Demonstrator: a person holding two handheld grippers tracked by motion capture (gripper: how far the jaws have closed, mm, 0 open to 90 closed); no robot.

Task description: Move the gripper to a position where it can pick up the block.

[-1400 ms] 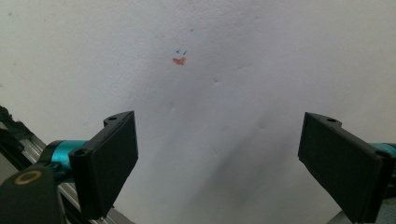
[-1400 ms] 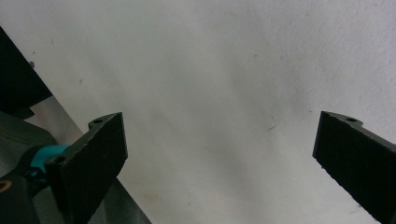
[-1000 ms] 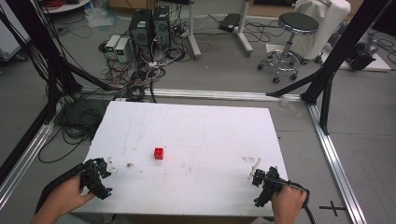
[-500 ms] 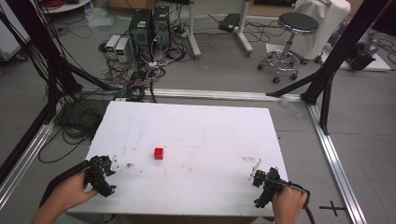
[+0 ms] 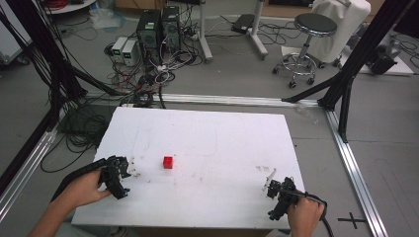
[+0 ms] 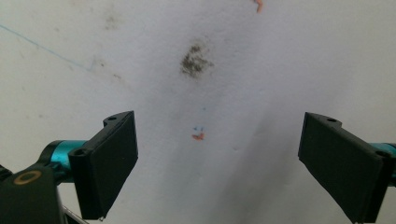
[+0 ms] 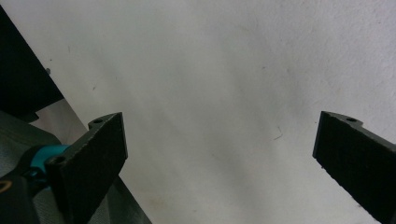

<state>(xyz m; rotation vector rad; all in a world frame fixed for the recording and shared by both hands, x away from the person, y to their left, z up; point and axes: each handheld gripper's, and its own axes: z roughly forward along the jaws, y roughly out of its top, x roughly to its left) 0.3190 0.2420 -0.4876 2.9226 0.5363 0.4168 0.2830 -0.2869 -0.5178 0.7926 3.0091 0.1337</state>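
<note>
A small red cube (image 5: 168,162) sits on the white table (image 5: 212,143), left of its middle. My left gripper (image 5: 121,177) rests near the table's front left, about a hand's width left of the cube, held by a hand. In the left gripper view its jaws stand wide apart over bare white surface, left gripper (image 6: 218,168) open and empty. My right gripper (image 5: 274,195) is at the front right corner, far from the cube. The right gripper view shows the right gripper (image 7: 219,163) open too, nothing between its jaws.
A dark smudge (image 6: 194,60) and a small orange mark (image 6: 199,136) lie on the table ahead of the left gripper. Beyond the table are computer towers (image 5: 158,24), tangled cables, a stool (image 5: 304,29) and black frame posts. The table's front edge runs close to both grippers.
My left gripper has moved right and slightly forward onto the table, toward the cube. The right gripper has barely shifted.
</note>
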